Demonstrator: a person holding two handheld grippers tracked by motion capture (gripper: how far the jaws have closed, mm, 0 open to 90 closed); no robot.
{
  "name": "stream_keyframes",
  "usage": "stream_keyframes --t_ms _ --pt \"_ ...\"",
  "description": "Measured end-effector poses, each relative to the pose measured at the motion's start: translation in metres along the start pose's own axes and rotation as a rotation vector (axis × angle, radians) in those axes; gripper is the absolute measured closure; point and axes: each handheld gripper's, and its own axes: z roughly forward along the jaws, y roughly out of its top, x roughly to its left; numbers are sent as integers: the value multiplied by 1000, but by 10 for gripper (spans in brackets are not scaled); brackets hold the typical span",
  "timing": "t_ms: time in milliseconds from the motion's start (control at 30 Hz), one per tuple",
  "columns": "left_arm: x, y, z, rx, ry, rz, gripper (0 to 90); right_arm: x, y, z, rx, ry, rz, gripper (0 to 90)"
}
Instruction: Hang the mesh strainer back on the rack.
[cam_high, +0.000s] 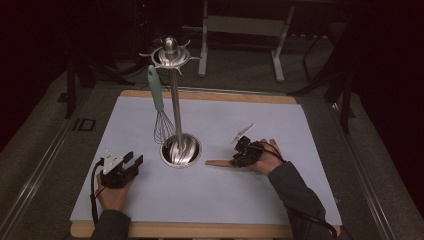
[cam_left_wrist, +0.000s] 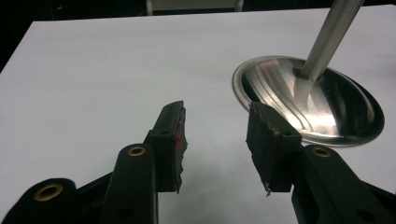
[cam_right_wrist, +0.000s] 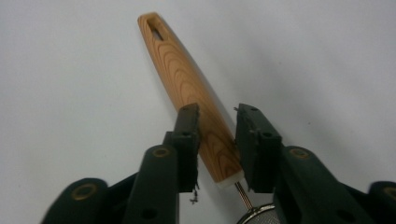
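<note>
A strainer with a wooden handle (cam_high: 216, 163) lies flat on the white mat, right of the steel utensil stand (cam_high: 181, 150). In the right gripper view the handle (cam_right_wrist: 182, 74) runs away from the camera, and a bit of wire mesh (cam_right_wrist: 256, 215) shows at the bottom edge. My right gripper (cam_right_wrist: 217, 126) straddles the handle's near end, its jaws parted on either side without pressing; in the high view it (cam_high: 235, 161) points left. My left gripper (cam_high: 134, 160) rests left of the stand base (cam_left_wrist: 322, 102), where it (cam_left_wrist: 215, 140) stands open and empty.
A whisk with a teal handle (cam_high: 159, 100) hangs from a hook at the top of the stand's pole (cam_high: 176, 105). The white mat (cam_high: 225, 200) covers a wooden board. Dark table frame and metal legs stand behind the board.
</note>
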Motion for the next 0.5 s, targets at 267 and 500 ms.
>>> stream_keyframes --t_ms 267,500 --pt "0 0 0 0 0 0 572 -9 1 2 41 54 5 636" --pt "0 0 0 1 0 -1 571 -8 1 4 76 85 -11 640"
